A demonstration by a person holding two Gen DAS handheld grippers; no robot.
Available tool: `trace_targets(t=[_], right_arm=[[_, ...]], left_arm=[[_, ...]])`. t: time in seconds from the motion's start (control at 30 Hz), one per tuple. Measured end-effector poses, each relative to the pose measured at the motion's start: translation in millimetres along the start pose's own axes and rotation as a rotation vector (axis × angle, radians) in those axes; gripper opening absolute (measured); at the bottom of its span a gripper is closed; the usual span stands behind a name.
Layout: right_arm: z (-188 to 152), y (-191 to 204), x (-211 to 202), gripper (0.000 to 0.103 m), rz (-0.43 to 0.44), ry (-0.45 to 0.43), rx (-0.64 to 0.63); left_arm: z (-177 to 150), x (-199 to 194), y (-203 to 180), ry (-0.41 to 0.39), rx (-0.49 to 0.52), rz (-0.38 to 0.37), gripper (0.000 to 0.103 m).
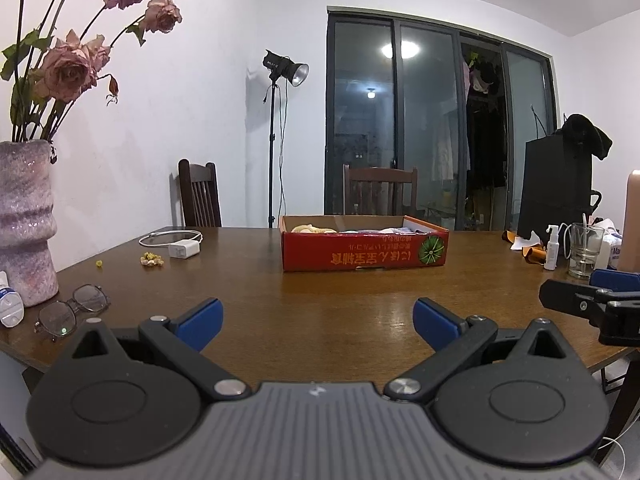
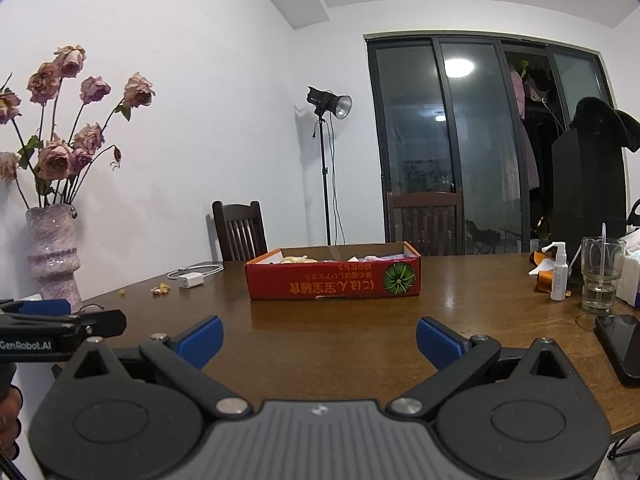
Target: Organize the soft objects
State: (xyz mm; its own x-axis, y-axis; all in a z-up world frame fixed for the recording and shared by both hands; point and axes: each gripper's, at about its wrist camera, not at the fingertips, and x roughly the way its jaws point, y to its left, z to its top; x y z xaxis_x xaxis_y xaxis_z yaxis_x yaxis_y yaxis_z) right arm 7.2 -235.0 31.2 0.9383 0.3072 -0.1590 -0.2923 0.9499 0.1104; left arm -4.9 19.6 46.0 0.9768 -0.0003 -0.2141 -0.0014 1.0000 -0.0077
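Two chairs (image 1: 199, 194), one box (image 1: 364, 248)

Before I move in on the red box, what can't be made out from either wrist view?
- Red box contents, both views: the near wall hides all but pale tops of the soft items.
- Phone, right wrist view: cut off by the right edge.
- Box lettering: upside down, too small to read.
- Left gripper and right gripper: open, holding nothing.

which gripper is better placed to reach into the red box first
Marginally the left, I think. Both the left gripper and right gripper hang open and empty short of the red box, which sits slightly closer in the left view.
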Motion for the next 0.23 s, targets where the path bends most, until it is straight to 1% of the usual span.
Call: trace_targets(t=[0.23], right_arm=[[0.4, 1.5, -2.0, 0.103, 0.003, -0.01, -0.009]], left_arm=[[-1.0, -3.2, -2.0, -0.013, -0.006, 0.009, 0.103]])
